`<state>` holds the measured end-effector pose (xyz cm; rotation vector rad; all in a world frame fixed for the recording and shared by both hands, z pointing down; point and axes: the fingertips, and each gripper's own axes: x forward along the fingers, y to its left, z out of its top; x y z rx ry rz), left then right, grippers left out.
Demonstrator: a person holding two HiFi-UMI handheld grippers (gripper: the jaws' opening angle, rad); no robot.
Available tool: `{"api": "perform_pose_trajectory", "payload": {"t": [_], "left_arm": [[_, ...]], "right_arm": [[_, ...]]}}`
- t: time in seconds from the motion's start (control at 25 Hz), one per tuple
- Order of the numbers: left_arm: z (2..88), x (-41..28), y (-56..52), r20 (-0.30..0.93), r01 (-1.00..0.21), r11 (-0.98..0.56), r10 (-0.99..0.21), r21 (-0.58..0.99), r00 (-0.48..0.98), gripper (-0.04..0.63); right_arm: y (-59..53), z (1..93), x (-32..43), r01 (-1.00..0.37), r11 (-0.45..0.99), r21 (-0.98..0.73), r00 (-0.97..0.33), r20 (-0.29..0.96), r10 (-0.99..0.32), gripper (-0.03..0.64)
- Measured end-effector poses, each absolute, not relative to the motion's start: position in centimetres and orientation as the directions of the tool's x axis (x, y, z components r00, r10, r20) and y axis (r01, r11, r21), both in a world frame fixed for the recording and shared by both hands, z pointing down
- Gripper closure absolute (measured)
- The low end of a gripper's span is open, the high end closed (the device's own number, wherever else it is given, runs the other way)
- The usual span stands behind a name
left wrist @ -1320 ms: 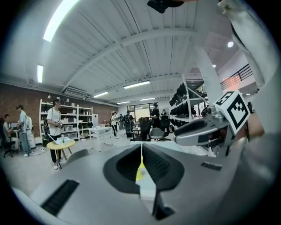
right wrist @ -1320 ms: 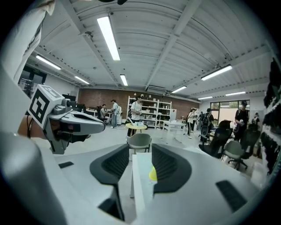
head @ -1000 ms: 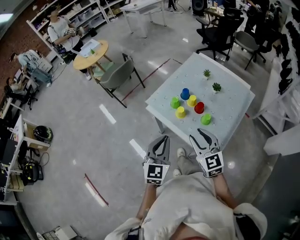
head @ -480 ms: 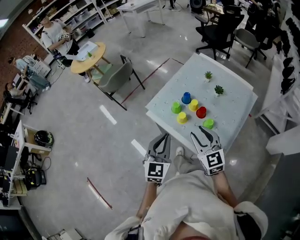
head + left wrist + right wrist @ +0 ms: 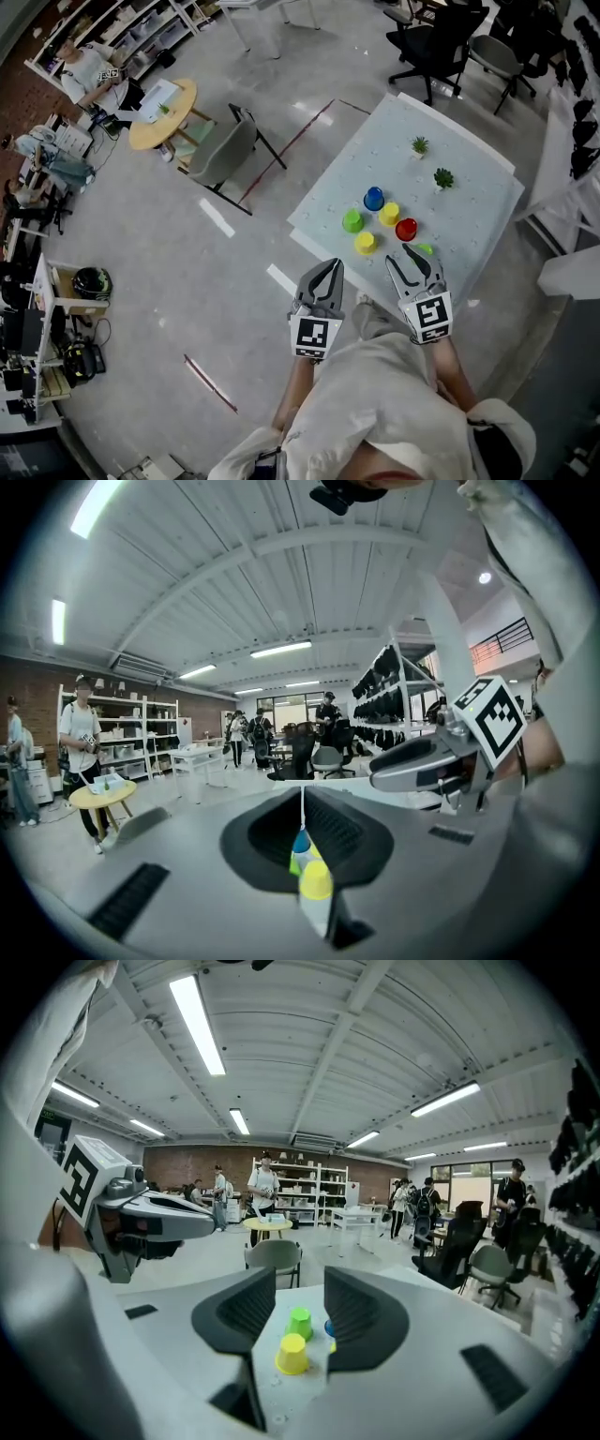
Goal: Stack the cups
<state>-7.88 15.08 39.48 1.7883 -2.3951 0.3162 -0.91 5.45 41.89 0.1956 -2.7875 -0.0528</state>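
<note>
Your left gripper (image 5: 327, 270) has its fingers closed on nothing, and your right gripper (image 5: 411, 258) has them apart and empty. The cups (image 5: 366, 243) stand clustered on the bench (image 5: 473, 206) ahead. They're packed close, so a careless reach could topple neighbours.

The cups stand in a tight bunch near the front edge of the table (image 5: 375, 150), in the middle right of the frame. The near yellow cup (image 5: 367, 243) and the near green cup (image 5: 425, 249) come first. Behind them are the red cup (image 5: 406, 229), the left green cup (image 5: 352, 220), the far yellow cup (image 5: 388, 214) and the blue cup (image 5: 374, 198). The gaps between them are small. A little plant (image 5: 420, 145) and a second plant (image 5: 443, 177) stand farther back. The table's far left part and its right side are bare. The floor (image 5: 187, 281) at the left is wide open.
</note>
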Motion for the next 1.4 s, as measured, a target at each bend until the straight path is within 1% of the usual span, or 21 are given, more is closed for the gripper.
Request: {"api": "perform_pose_trajectory", "payload": {"t": [0.16,0.36,0.76,1.08,1.4], "left_arm": [[40.6,-9.6,12.9,0.261,-0.963,0.259,-0.927,-0.076,-0.270,0.575],[41.9,-11.2,10.1,0.268,-0.970,0.231,-0.933,-0.069,-0.241,0.574],[45.7,-12.4,6.1,0.338,-0.985,0.155,-0.925,-0.080,-0.173,0.574],[47.3,-11.2,3.1,0.366,-0.997,0.043,-0.928,-0.064,-0.063,0.574],[48.8,-9.2,0.4,0.378,-0.989,-0.141,-0.919,-0.038,0.116,0.574]], "right_arm": [[3.6,43.4,-2.5,-0.139,0.989,0.057,-0.920,0.363,-0.150,0.457],[1.5,45.4,-3.7,-0.154,0.987,0.037,-0.908,0.388,-0.156,0.460],[-2.4,49.6,-4.1,-0.215,0.976,-0.025,-0.885,0.426,-0.185,0.463],[-4.0,51.1,-2.9,-0.292,0.955,-0.043,-0.859,0.452,-0.243,0.463],[-5.4,52.6,-0.2,-0.433,0.901,-0.028,-0.792,0.490,-0.365,0.463]]}}
